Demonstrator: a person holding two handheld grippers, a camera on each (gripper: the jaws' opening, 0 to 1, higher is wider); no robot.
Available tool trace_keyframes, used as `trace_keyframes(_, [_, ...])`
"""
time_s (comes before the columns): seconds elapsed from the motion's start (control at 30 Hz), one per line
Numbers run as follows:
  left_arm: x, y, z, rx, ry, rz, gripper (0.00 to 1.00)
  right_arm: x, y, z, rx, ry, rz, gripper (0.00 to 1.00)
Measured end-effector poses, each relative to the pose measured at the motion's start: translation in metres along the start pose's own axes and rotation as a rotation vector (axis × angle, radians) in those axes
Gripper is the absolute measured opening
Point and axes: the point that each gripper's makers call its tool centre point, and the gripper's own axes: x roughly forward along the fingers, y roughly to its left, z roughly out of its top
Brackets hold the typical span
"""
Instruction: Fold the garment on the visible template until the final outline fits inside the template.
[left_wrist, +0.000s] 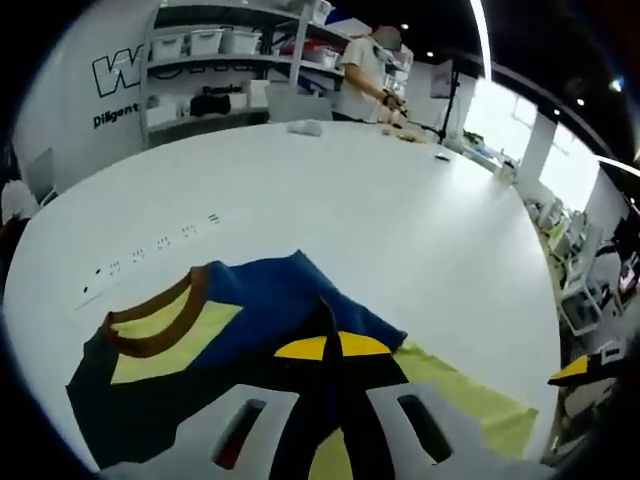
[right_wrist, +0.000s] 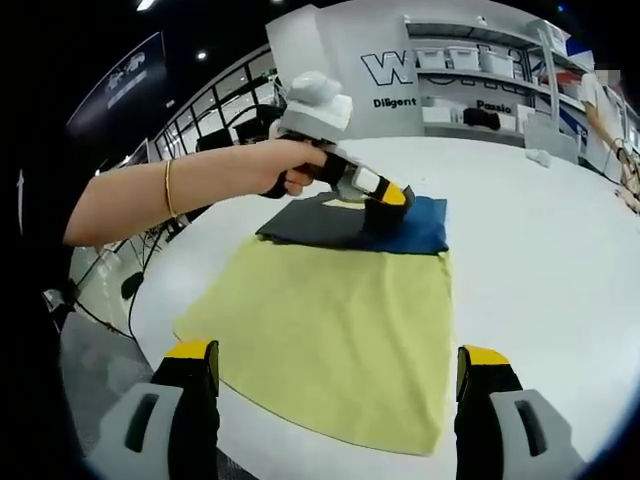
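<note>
You worked on a broad white table (left_wrist: 420, 230) with a smooth, bare surface apart from a row of small dark marks (left_wrist: 150, 250) beyond the garment. Past its far edge stood shelving (left_wrist: 230, 60) stacked with pale bins, and a person (left_wrist: 365, 70) in a light top stood at the table's far side. The garment (right_wrist: 350, 225), dark blue and black with a brown-ribbed collar (left_wrist: 160, 325) and a pale yellow panel, lay folded at the far end of the yellow cloth template (right_wrist: 340, 330), a soft, flat, roughly rectangular sheet. In the left gripper view your left gripper (left_wrist: 330, 350) had its yellow-tipped jaws pressed together, pinching a dark ridge of the fabric. The right gripper view showed what that one could not: your hand (right_wrist: 290, 165) wrapped around the left gripper's handle, a thin bangle (right_wrist: 168, 185) on the wrist, and the whole template reaching toward you. Your right gripper (right_wrist: 340, 385) hung above the template's near edge, jaws spread wide, holding nothing.
</note>
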Motion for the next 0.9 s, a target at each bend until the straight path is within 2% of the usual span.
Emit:
trace_keyframes(0.13, [0.002,-0.003,-0.003,0.015,-0.003,-0.007,0.06,0.000,-0.002,-0.002,0.007,0.002,-0.007,0.99])
trace_keyframes(0.2, [0.002,-0.006,0.001,0.086,-0.030,-0.012,0.09,0.000,-0.002,-0.002,0.008,0.002,-0.009,0.99])
trace_keyframes(0.3, [-0.001,-0.010,0.007,0.158,-0.061,-0.016,0.26,0.000,-0.002,-0.002,0.012,0.000,-0.010,0.99])
trace_keyframes(0.43, [-0.006,-0.014,0.007,0.157,-0.072,-0.048,0.38,0.001,0.000,-0.002,0.010,0.003,-0.010,0.99])
trace_keyframes(0.5, [-0.009,-0.013,0.007,0.185,-0.089,-0.055,0.44,0.001,0.001,0.000,0.009,0.000,-0.008,0.99])
trace_keyframes(0.57, [-0.013,-0.010,0.007,0.198,-0.112,-0.062,0.48,0.001,0.001,0.000,0.008,-0.003,-0.009,0.99])
trace_keyframes(0.67, [-0.019,0.000,0.004,0.163,-0.123,-0.077,0.53,0.001,0.001,0.000,0.008,-0.003,-0.008,0.99])
trace_keyframes(0.77, [-0.021,0.016,-0.002,0.171,-0.110,-0.061,0.52,0.002,0.002,-0.002,0.012,0.002,-0.008,0.99])
trace_keyframes(0.87, [-0.022,0.023,-0.004,0.180,-0.106,-0.055,0.50,0.003,0.001,-0.005,0.017,0.006,-0.009,0.99])
trace_keyframes(0.9, [-0.017,0.031,-0.002,0.182,-0.109,-0.055,0.50,0.003,0.000,-0.005,0.024,0.005,-0.008,0.99])
